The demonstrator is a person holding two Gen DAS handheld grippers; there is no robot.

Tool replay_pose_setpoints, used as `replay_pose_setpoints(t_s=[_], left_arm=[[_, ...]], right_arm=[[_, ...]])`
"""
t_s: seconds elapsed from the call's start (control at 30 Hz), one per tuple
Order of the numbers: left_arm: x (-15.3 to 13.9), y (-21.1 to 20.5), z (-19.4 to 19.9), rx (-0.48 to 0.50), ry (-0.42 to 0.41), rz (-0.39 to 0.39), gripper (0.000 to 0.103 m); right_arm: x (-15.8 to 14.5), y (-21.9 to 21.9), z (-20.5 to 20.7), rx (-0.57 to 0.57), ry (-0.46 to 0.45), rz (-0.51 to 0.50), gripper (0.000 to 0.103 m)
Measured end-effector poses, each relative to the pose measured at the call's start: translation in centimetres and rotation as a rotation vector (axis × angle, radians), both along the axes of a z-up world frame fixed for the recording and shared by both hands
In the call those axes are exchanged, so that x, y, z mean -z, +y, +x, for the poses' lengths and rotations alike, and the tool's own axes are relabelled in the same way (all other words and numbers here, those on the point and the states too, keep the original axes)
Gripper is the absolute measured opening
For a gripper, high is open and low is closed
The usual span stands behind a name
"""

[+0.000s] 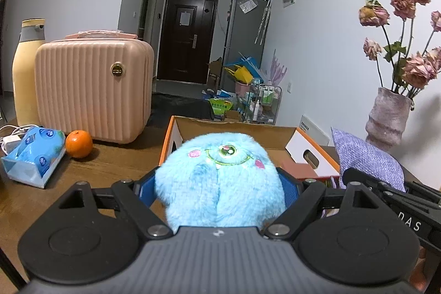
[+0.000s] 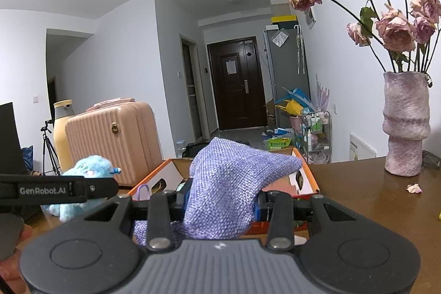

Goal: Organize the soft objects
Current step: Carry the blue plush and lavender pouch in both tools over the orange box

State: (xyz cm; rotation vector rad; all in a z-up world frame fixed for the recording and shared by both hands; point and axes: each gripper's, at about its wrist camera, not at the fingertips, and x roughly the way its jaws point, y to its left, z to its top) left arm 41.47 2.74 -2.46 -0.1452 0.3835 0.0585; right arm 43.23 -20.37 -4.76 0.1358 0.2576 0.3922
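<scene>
Blue plush toy [image 1: 220, 181]: clasped in left tool [image 1: 220, 183], raised just before cardboard box [image 1: 234, 128], likely for dropping in. Purple cloth pouch [image 2: 231, 183]: pinched in right tool [image 2: 220, 204], same box ahead. Brown desk [image 1: 115, 156] with suitcase [image 1: 93, 87], orange [image 1: 79, 143], vase [image 2: 405, 123]; hallway beyond.

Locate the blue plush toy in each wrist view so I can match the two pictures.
Left wrist: blue plush toy fills the centre, clamped in the left gripper.
Right wrist: it sits small at the left edge, behind the other gripper's arm.
Shared landmark: the pink suitcase.
</scene>
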Motion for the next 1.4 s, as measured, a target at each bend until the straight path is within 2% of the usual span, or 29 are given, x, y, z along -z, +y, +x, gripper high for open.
replay_pose_setpoints(t_s=[0.67, 1.4], left_arm=[[0.2, 0.6, 7.5, -0.034, 0.006, -0.021, 0.085], [0.9, 0.4, 13.4, -0.079, 0.006, 0.018, 0.085]], right_arm=[[0.5, 1.5, 7.6, 0.016, 0.022, -0.002, 0.038], [0.4, 3.7, 14.0, 0.022, 0.046, -0.048, 0.038]])
